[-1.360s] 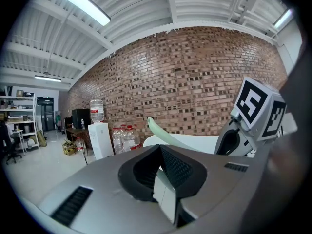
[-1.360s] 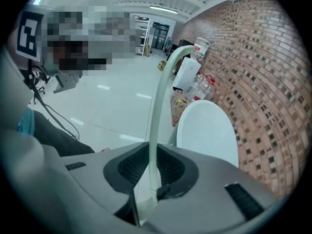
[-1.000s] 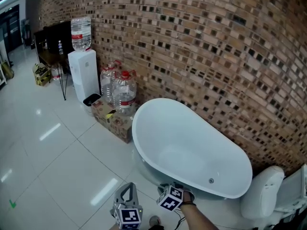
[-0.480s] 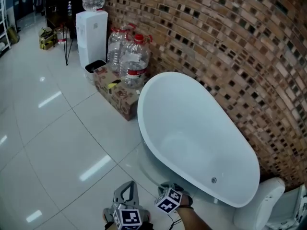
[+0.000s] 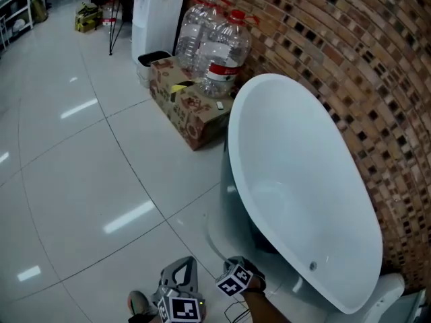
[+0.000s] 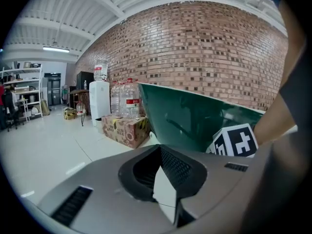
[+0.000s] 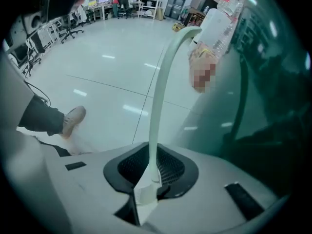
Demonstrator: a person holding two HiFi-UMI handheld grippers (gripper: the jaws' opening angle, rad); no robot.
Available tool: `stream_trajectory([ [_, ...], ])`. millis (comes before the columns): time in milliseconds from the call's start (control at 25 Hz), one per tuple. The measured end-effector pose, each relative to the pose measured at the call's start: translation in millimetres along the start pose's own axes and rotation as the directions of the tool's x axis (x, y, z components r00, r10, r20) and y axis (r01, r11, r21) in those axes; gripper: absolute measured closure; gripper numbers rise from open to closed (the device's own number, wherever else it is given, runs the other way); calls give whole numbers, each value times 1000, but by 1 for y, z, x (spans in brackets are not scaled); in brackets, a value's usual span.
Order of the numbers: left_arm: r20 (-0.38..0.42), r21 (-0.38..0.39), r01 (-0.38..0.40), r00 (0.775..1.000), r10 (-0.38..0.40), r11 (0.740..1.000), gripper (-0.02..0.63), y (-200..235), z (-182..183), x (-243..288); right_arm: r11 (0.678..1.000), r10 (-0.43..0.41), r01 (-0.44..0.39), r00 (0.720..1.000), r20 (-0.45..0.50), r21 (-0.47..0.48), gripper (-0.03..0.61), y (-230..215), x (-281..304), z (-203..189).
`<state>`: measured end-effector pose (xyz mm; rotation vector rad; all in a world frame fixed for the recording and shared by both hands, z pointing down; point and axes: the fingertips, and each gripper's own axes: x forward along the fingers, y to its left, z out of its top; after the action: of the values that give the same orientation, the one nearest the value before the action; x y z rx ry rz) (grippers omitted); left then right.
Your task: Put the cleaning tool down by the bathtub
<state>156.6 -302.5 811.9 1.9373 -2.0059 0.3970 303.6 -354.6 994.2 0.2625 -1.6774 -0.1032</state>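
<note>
The white bathtub (image 5: 303, 173) stands against the brick wall, and its dark green outer side (image 6: 195, 121) fills the middle of the left gripper view. My right gripper (image 7: 148, 179) is shut on the cleaning tool's long pale curved handle (image 7: 163, 82), which rises away from the jaws beside the tub's outer wall (image 7: 263, 106). The tool's head is hidden. In the head view the right gripper (image 5: 237, 264) hangs low by the tub's near foot. The left gripper (image 5: 178, 274) is just left of it. The left gripper (image 6: 165, 189) has its jaws together with nothing between them.
A cardboard box (image 5: 192, 106), large water bottles (image 5: 219, 46) and a white water dispenser (image 5: 158, 5) line the wall beyond the tub. A toilet (image 5: 384, 295) sits at the lower right. A person's shoe (image 7: 73, 118) rests on the glossy tiled floor (image 5: 87, 167).
The head view has swung downward and closer to the tub, so box and bottles sit higher and further right. Both grippers stay at the bottom edge, with the same grip.
</note>
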Motion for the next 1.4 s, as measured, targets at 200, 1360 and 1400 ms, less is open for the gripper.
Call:
stream_trajectory([
  [200,19,28,24,1000,-24,999,609,8,-59,55,999,10,-10,1000,-3,39,512,8,76,1],
  [1360,-8,150,97,995,-97,984,609,13,-164,169,989,-80,97,985,-153,108,509,6,325,-46],
  [1400,-7,145,94,996,-94,985,609,15,-163,169,988,-79,97,986,-147,118,511,6,326,-45],
])
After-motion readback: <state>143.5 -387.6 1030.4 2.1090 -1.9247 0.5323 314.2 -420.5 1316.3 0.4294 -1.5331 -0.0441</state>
